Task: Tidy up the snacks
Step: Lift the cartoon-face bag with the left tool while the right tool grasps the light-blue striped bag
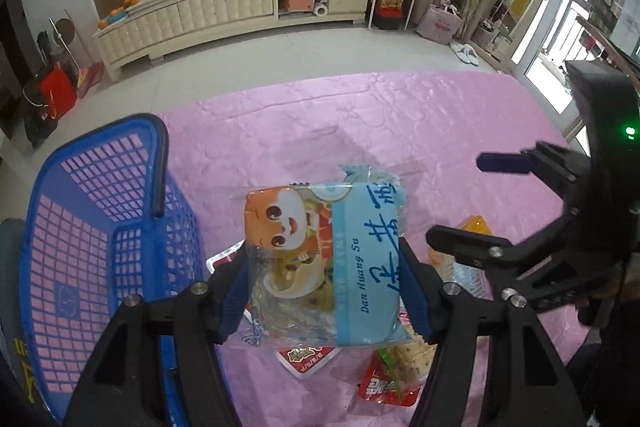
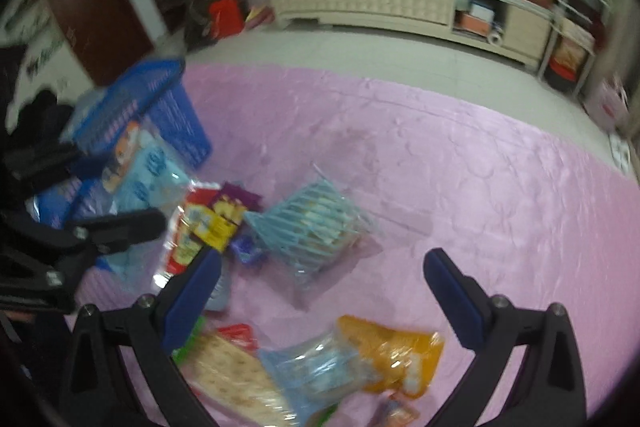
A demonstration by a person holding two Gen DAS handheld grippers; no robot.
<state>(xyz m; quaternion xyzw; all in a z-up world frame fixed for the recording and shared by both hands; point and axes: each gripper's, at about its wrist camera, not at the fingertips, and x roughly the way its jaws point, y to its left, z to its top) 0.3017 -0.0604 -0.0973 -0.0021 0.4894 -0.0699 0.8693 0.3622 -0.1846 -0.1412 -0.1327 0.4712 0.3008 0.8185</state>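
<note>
My left gripper (image 1: 326, 287) is shut on a clear snack packet (image 1: 320, 247) with an orange cartoon face and a light blue band, held above the pink cloth. To its left stands a blue plastic basket (image 1: 100, 227). My right gripper (image 2: 320, 287) is open and holds nothing, hovering over loose snacks. Among these are a light blue striped packet (image 2: 316, 223), an orange packet (image 2: 392, 351) and a cracker packet (image 2: 232, 371). In the right wrist view the left gripper (image 2: 92, 187) holds the cartoon packet (image 2: 136, 163) beside the basket (image 2: 160, 107). The right gripper (image 1: 472, 203) shows at the right of the left wrist view.
A pink quilted cloth (image 1: 360, 115) covers the surface, and its far edge meets a grey floor. Red, yellow and purple packets (image 2: 216, 219) lie near the basket, and a red packet (image 1: 384, 383) lies under my left gripper. A cream cabinet (image 1: 224, 11) stands along the far wall.
</note>
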